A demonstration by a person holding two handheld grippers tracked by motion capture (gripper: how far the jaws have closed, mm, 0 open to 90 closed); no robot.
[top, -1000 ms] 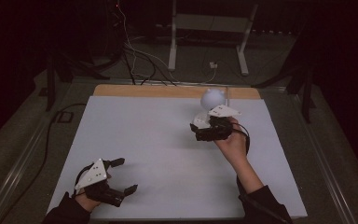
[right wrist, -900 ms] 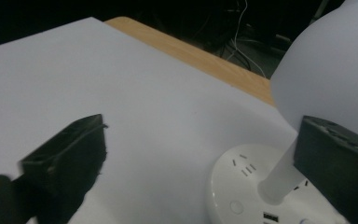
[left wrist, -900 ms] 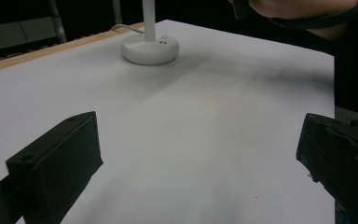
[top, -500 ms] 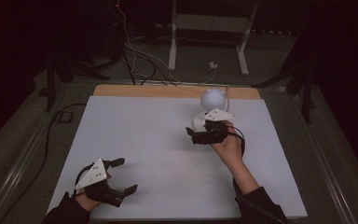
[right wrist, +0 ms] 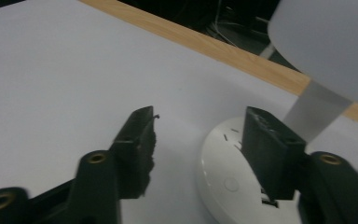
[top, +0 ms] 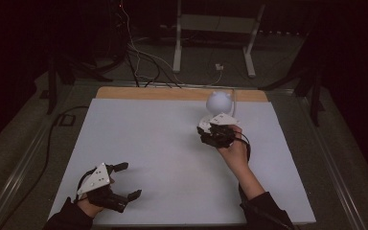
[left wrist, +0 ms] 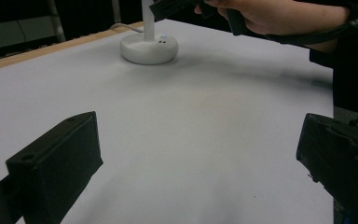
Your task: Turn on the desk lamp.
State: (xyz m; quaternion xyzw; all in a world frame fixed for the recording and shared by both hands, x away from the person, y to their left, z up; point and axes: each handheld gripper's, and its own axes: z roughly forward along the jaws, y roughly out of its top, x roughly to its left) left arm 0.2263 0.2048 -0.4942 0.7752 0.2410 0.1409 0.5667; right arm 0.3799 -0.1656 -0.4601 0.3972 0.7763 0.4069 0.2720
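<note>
My right claw [top: 210,136] has just been closing: a second ago its jaws gaped wide beside the lamp [top: 218,101], and now they stand about half shut, with nothing pressed between them. In the right gripper view the round white lamp base [right wrist: 235,177] lies under and just beyond the jaws, one jaw over its rim and the other over bare counter [top: 153,143] beside the base. The claw has also crept a little nearer the base than it was. I take this narrowing as readying a fingertip to press one of the small buttons on the base, rather than a grab.

The lamp stands near the counter's far wooden edge, its head above the base. My left claw [top: 124,182] rests well apart from the lamp, jaws wide and holding nothing.
</note>
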